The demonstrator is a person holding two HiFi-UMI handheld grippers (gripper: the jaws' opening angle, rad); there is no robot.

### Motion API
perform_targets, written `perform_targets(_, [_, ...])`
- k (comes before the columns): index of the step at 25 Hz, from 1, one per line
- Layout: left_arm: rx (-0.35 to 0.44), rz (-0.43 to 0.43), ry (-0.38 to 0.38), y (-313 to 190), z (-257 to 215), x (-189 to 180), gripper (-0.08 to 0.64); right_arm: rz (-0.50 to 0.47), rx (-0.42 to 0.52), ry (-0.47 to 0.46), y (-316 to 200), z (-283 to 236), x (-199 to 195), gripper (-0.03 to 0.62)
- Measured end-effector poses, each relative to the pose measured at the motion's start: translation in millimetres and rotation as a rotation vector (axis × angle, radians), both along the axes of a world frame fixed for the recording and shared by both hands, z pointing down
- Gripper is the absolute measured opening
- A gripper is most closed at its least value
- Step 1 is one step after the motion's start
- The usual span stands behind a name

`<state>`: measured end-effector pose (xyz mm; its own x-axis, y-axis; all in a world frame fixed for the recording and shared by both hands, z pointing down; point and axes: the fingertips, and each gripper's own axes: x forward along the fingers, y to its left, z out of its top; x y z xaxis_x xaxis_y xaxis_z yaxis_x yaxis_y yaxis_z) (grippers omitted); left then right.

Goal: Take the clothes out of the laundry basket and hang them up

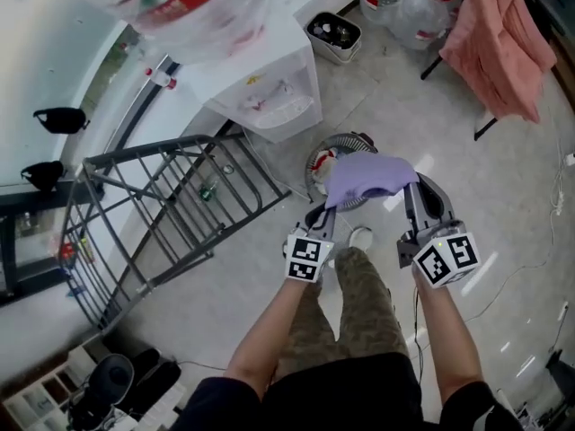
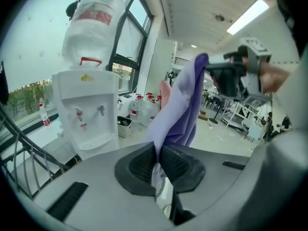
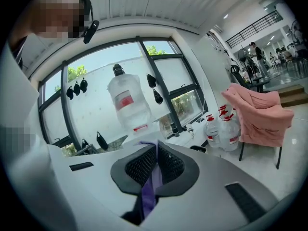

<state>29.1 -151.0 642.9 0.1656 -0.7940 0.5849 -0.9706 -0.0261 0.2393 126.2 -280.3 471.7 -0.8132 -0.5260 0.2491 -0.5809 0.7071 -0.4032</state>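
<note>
Purple garment (image 1: 368, 174) between left tongs (image 1: 324, 214) and right tongs (image 1: 412, 196) (both clamped)

Both forearms extended, left gripper (image 1: 323, 212) and right gripper (image 1: 413, 196) pinching purple garment (image 1: 368, 174)

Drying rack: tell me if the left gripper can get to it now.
Probably yes: the rack stands on the left gripper's side with only floor between, though its jaws are clamped on the purple garment.

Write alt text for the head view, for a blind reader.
Seen from above, a person holds a purple garment between the left gripper and right gripper, both shut on it, over a laundry basket on the floor. A grey drying rack stands at left, beside a water dispenser.
</note>
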Motion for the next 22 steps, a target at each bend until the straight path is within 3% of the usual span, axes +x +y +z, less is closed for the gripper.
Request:
perform_targets(3, [0.009, 0.003, 0.087, 24.7, -52.9, -18.0, 0.015, -0.043, -0.026, 0.013, -2.8, -10.2, 2.9, 0.002])
perform_targets(7, [0.034, 0.019, 0.071, 41.5, -131.1, -36.8, 0.016, -0.130, -0.082, 0.043, -1.4, -18.9, -1.6, 0.002])
perform_targets(11, [0.103, -0.004, 0.101, 42.4, -212.4, -38.9, 0.015, -0.176, -0.063, 0.065, 1.1, -26.1, -2.6, 0.002])
perform_targets(17, [0.212, -0.058, 0.083, 39.5, -319.6, -41.1, 0.015, -0.237, -0.089, -0.035, 3.7, -39.4, -21.8, 0.002])
perform_targets(22, [0.291, -0.094, 0.073, 44.4, -387.1, -54.5, 0.015, -0.406, -0.070, -0.114, 27.0, -61.6, -61.6, 0.003])
